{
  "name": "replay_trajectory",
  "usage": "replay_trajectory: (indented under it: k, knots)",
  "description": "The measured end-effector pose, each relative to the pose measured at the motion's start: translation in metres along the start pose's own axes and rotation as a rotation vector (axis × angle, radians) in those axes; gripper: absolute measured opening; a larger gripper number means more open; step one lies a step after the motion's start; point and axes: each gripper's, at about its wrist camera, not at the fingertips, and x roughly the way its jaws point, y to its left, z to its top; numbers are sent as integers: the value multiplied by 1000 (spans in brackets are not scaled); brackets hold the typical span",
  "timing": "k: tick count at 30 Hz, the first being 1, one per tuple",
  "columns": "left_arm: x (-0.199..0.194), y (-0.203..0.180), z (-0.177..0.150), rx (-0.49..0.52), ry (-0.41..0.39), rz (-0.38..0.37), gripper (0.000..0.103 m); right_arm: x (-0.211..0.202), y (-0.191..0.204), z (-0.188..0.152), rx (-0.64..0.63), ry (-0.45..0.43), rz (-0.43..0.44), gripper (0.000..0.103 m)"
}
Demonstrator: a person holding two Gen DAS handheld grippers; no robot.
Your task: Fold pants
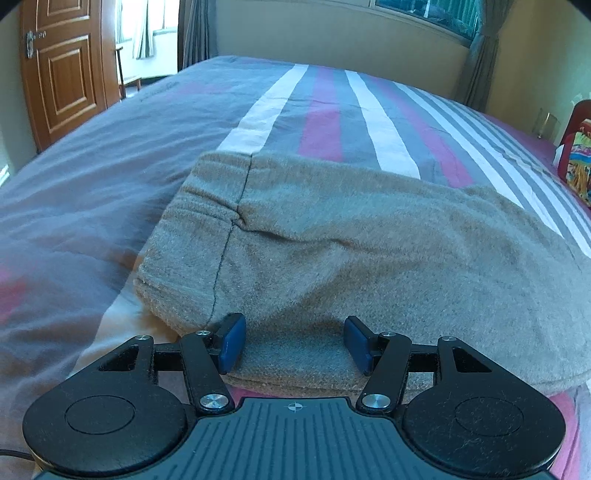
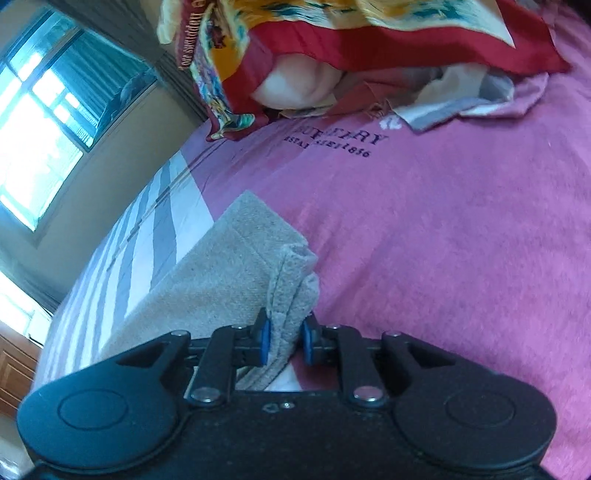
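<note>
1. The grey fleece pants [image 1: 332, 236] lie on the bed as a compact folded bundle with more than one layer showing at the near edge, so the folding looks largely done. What is left, as I judge it, is letting go and perhaps a last smoothing or one more fold.
2. The left gripper [image 1: 294, 343] sits at the near edge of the bundle with its blue pads spread. The cloth lies between and under them, and neither pad presses on it.
3. The right gripper [image 2: 285, 341] is at the stacked leg ends [image 2: 295, 280]. Its jaws stand a little apart with the layered edge of cloth between them. The left pad lies against the cloth and the right pad shows a small gap, so I read this as a loose grip, not a firm pinch.
4. The bundle rests on a bedspread [image 1: 110, 177] with grey, white and magenta stripes in the left wrist view. The right wrist view shows a plain pink area with dark lettering.
5. A red and yellow patterned pillow [image 2: 332, 33] lies at the far end, with loose cloths [image 2: 472, 92] beside it.
6. A wooden door [image 1: 62, 70] stands far left. Grey curtains [image 1: 476, 70] and bright windows [image 2: 40, 122] line the far wall.
</note>
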Motion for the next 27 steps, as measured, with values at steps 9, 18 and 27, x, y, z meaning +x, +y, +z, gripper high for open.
replay_trajectory:
  k: [9, 18, 27]
  knots:
    - [-47, 28, -11, -135, -189, 47, 59, 0, -2, 3, 40, 19, 14, 27]
    - [-26, 75, -1, -348, -176, -28, 25, 4, 10, 0, -7, 19, -6, 41]
    - [6, 82, 7, -248, -67, -36, 26, 7, 15, -2, -31, 16, -28, 44]
